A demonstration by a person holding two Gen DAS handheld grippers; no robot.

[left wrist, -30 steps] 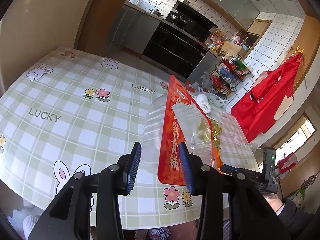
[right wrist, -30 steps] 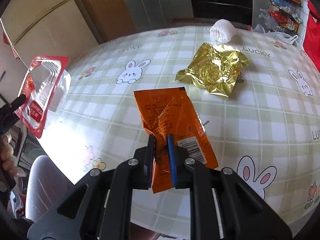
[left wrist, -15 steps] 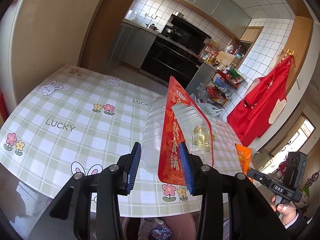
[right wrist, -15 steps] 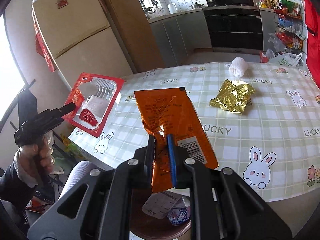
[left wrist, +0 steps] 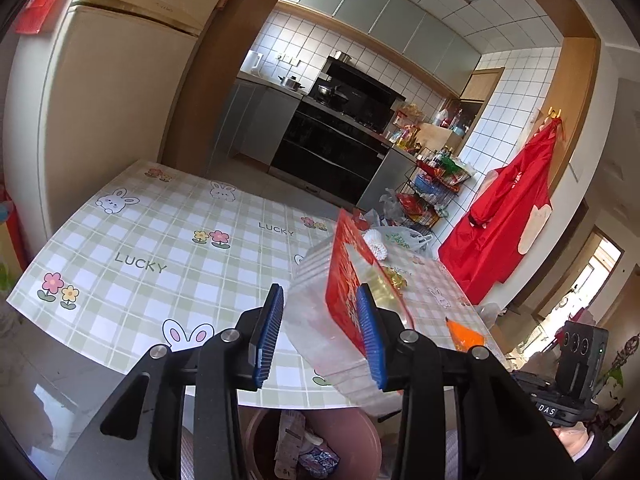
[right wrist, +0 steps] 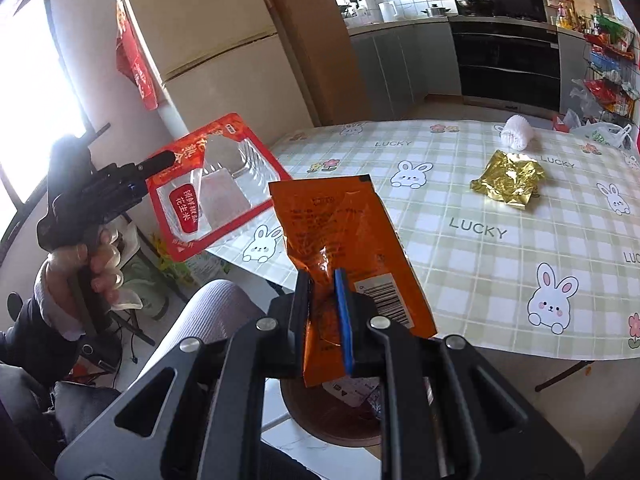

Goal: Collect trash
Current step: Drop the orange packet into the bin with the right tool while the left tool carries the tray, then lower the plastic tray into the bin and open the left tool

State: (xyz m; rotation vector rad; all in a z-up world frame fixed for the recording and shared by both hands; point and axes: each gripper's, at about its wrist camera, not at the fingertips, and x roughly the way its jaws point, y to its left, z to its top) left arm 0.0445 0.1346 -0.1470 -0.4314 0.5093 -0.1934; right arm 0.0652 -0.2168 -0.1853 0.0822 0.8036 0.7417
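Note:
My left gripper (left wrist: 320,336) is shut on a clear plastic food tray with a red label (left wrist: 340,308), held in the air off the table's near edge, above a brown trash bin (left wrist: 316,444). The tray also shows in the right wrist view (right wrist: 212,192). My right gripper (right wrist: 322,312) is shut on an orange snack wrapper (right wrist: 340,232), held above the same bin (right wrist: 332,412). A crumpled gold foil wrapper (right wrist: 508,178) and a white paper cupcake liner (right wrist: 516,132) lie on the checked table (right wrist: 500,240).
The bin holds some wrappers (left wrist: 308,452). A fridge (right wrist: 212,64) stands left of the table. A rack of groceries (left wrist: 432,192) and plastic bags stand beyond the far table edge. A red apron (left wrist: 508,216) hangs on the right wall.
Both grippers have pulled back from the table and risen, carrying the tray and the orange wrapper off the edge to above the bin. The tray has tilted more.

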